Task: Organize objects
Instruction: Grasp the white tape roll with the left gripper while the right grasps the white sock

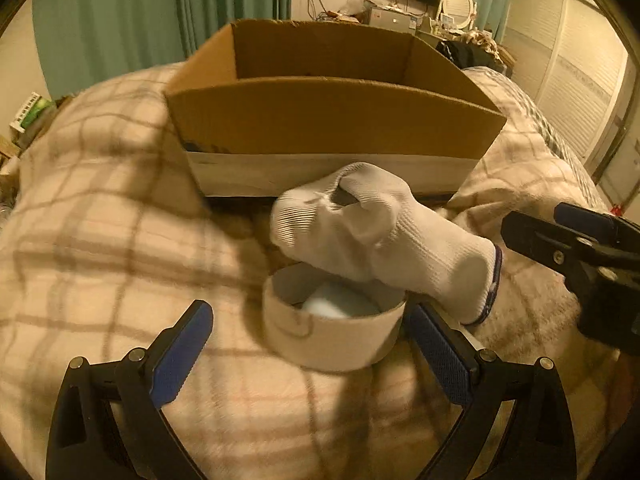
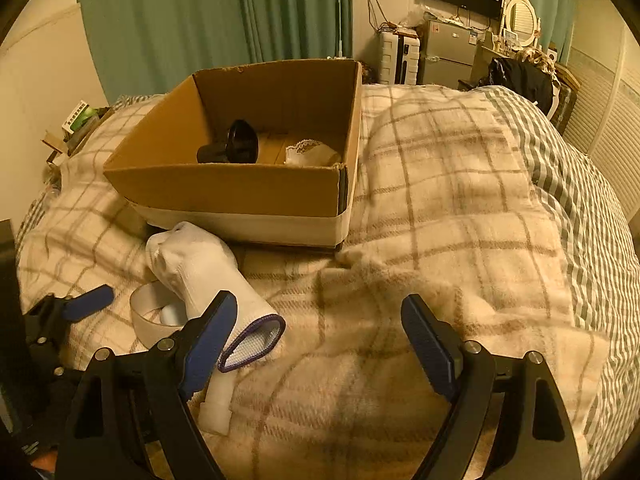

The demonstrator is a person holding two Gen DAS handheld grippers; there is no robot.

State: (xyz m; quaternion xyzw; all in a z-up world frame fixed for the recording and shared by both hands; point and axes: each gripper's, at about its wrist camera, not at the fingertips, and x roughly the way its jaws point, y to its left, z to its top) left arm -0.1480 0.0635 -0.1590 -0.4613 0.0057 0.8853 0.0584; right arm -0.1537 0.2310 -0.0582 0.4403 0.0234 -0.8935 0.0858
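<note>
While both grippers hold nothing, left gripper (image 1: 308, 344) fingers spread wide around a white ring (image 1: 332, 332), right gripper (image 2: 320, 340) fingers spread over the blanket (image 2: 460, 220). Sock (image 1: 384, 240) lies across the ring's far rim, just ahead of the left fingertips. Beyond: open box (image 2: 240, 192) holding a black funnel (image 2: 236, 146).

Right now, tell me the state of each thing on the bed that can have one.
cardboard box: open-topped, upright, already holding items
white sock: draped over the tub's rim, cuff gaping
round white tub: lidless, upright on the blanket
black funnel-shaped piece: on its side inside the box
left gripper: open, straddling the tub
right gripper: open, holding nothing
</note>
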